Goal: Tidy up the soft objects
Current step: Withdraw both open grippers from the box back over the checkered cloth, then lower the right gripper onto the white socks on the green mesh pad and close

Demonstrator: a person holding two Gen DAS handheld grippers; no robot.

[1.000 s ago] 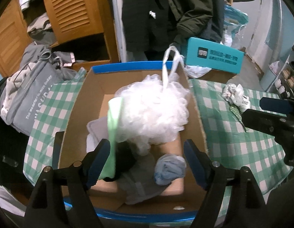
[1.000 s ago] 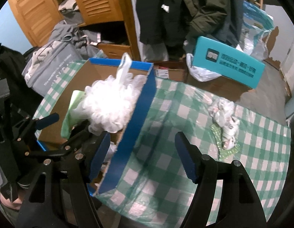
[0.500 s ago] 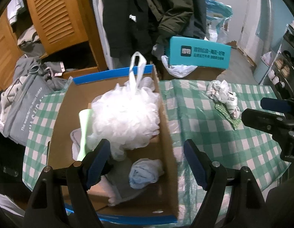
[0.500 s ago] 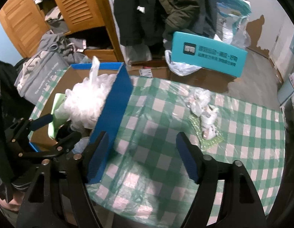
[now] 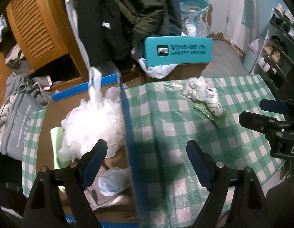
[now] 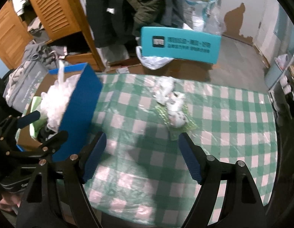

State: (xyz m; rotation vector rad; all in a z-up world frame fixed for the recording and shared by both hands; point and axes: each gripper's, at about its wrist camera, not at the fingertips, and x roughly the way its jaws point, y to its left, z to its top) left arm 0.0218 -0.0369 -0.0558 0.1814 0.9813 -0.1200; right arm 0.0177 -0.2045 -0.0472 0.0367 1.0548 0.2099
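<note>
Both empty, wide-jawed grippers, left gripper and right gripper, now sit past the blue-edged cardboard box, jaws just widened; the crumpled white patterned cloth looks light and limp, best pinched mid-bunch.

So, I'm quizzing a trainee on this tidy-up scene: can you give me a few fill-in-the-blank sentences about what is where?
1. The white bath pouf lies inside the cardboard ____.
2. The crumpled white cloth on the checked tablecloth lies partly on a ____ mesh piece.
3. The jaws of the right gripper hold ____.
4. The box's outer walls are ____.

Missing words: box; green; nothing; blue
</note>
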